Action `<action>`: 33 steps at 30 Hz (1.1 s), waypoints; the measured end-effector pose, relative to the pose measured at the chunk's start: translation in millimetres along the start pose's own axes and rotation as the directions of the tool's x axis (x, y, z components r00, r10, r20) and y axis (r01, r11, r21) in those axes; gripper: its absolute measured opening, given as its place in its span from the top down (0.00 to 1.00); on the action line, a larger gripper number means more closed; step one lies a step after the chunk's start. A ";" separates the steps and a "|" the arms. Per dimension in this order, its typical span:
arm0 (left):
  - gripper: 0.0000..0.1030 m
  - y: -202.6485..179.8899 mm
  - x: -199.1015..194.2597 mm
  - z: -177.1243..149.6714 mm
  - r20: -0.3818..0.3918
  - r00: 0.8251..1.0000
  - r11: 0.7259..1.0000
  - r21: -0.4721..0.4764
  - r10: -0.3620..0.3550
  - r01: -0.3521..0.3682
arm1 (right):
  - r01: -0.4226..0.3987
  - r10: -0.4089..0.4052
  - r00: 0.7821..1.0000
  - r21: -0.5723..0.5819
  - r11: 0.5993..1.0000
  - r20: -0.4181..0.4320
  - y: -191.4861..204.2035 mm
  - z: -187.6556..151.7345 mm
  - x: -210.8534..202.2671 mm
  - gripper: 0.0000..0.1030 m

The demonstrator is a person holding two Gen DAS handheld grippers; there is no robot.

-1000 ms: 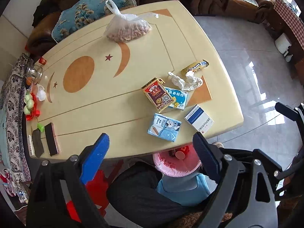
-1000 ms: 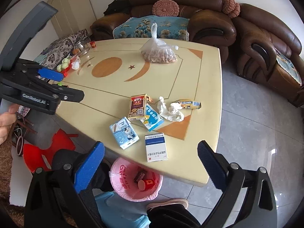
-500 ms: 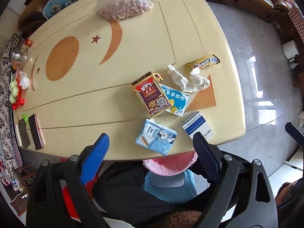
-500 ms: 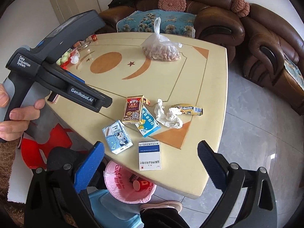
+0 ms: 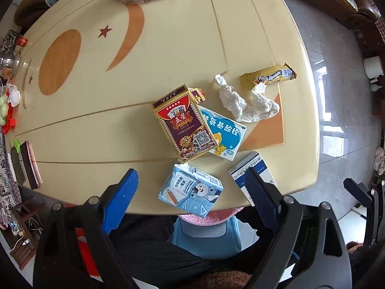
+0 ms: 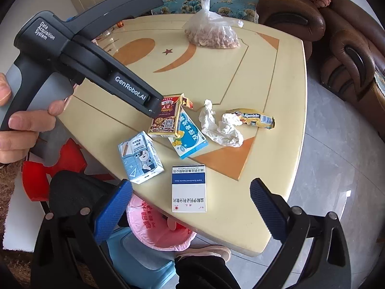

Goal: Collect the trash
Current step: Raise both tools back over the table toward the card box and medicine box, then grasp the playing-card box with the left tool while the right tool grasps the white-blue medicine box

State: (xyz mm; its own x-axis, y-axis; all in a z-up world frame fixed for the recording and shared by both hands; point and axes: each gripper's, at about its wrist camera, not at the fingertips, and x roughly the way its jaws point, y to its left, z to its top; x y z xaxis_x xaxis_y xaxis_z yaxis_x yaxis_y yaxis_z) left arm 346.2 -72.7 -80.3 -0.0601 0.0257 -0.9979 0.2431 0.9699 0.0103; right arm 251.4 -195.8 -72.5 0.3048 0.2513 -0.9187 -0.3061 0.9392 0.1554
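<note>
Both grippers, left gripper [image 5: 192,185] and right gripper [image 6: 191,198], gape empty above seemingly untouched milk carton [image 5: 191,191].

Home living rm — brown leather sofa [image 6: 300,12], inlaid table [image 6: 216,72], tile floor [image 6: 336,168].

The table [image 5: 168,48] is cream with orange oval, crescent and corner inlays and small dark-red stars. Near its front edge lie a pale-blue cartoon carton [image 5: 190,192], a white box with a navy band [image 6: 189,187], and a maroon-and-gold card box [image 5: 184,122]. The crumpled tissue [image 5: 245,103] is white, the wrapper [image 6: 255,118] yellow, the bin liner [image 6: 154,228] pink.
</note>
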 end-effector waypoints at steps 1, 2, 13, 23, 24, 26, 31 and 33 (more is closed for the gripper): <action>0.15 0.8 3.8 2.1 -0.005 1.000 1.000 -0.003 -0.002 0.002 | 0.006 -0.006 1.000 -0.004 1.000 -0.007 -0.1 0.2 5.1 0.07; 0.15 0.9 8.3 4.0 -0.011 1.000 1.000 -0.005 -0.005 0.005 | 0.012 -0.012 1.000 -0.008 1.000 -0.014 -0.2 0.2 10.2 0.07; 0.15 10.8 60.1 31.7 -0.104 0.993 0.997 -0.056 -0.058 0.052 | 0.020 -0.029 0.986 -0.060 0.998 -0.162 7.3 -16.3 94.8 0.07; 0.15 25.7 87.1 49.5 -0.139 0.986 0.990 -0.120 -0.095 0.078 | 0.059 -0.073 0.976 -0.076 0.995 -0.203 1.0 -21.3 131.3 0.07; 0.15 26.2 89.2 50.4 -0.141 0.985 0.989 -0.123 -0.097 0.079 | 0.070 -0.085 0.976 -0.079 0.994 -0.203 -0.3 -21.7 133.9 0.07; 0.15 28.7 92.1 53.2 -0.144 0.985 0.989 -0.122 -0.096 0.078 | 0.086 -0.102 0.974 -0.084 0.993 -0.204 -2.3 -23.1 137.9 0.07; 0.15 30.2 98.9 64.3 -0.146 0.986 0.989 -0.131 -0.085 0.065 | 0.087 -0.102 0.974 -0.081 0.993 -0.203 -3.1 -27.6 145.7 0.07; 0.15 33.9 104.2 69.4 -0.152 0.984 0.988 -0.136 -0.091 0.070 | 0.089 -0.106 0.974 -0.089 0.992 -0.199 -1.2 -28.9 147.4 0.07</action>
State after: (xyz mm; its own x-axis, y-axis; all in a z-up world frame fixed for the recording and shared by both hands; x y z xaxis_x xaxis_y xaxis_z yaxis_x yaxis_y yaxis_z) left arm 415.4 -54.0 -188.4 -0.2288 -0.0262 -0.9731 0.1046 0.9932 -0.0513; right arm 270.6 -166.6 -218.5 0.1494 0.0990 -0.9838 -0.3570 0.9333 0.0398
